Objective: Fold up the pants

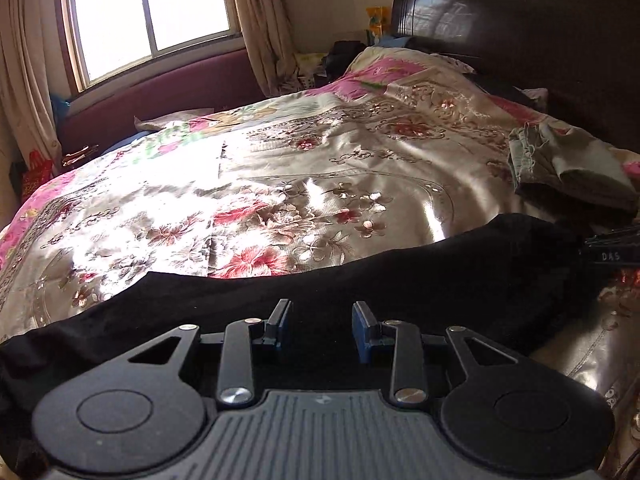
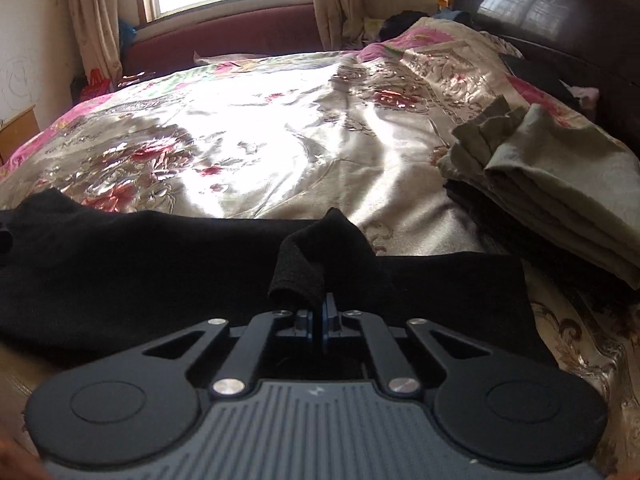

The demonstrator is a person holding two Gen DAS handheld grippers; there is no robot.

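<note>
Black pants [image 1: 400, 280] lie stretched across the near side of a floral satin bedspread [image 1: 280, 168]. My left gripper [image 1: 320, 322] hovers over them with its jaws apart; the inner faces of its blue pads [image 1: 362, 328] are bare, with only the dark cloth below. In the right wrist view the same pants [image 2: 140, 256] span the frame. My right gripper [image 2: 320, 308] is shut on a pinched-up fold of the black cloth [image 2: 308, 252], which rises and curls over the fingertips. At the right edge of the left wrist view a dark part of the right gripper [image 1: 608, 254] shows.
A stack of folded grey-green and dark clothes [image 2: 560, 192] sits on the bed to the right, close to the pants; the same clothes stack [image 1: 568, 168] shows in the left wrist view. A dark headboard [image 1: 520, 20] stands at the back right. A maroon bench [image 1: 168, 92] runs under the window.
</note>
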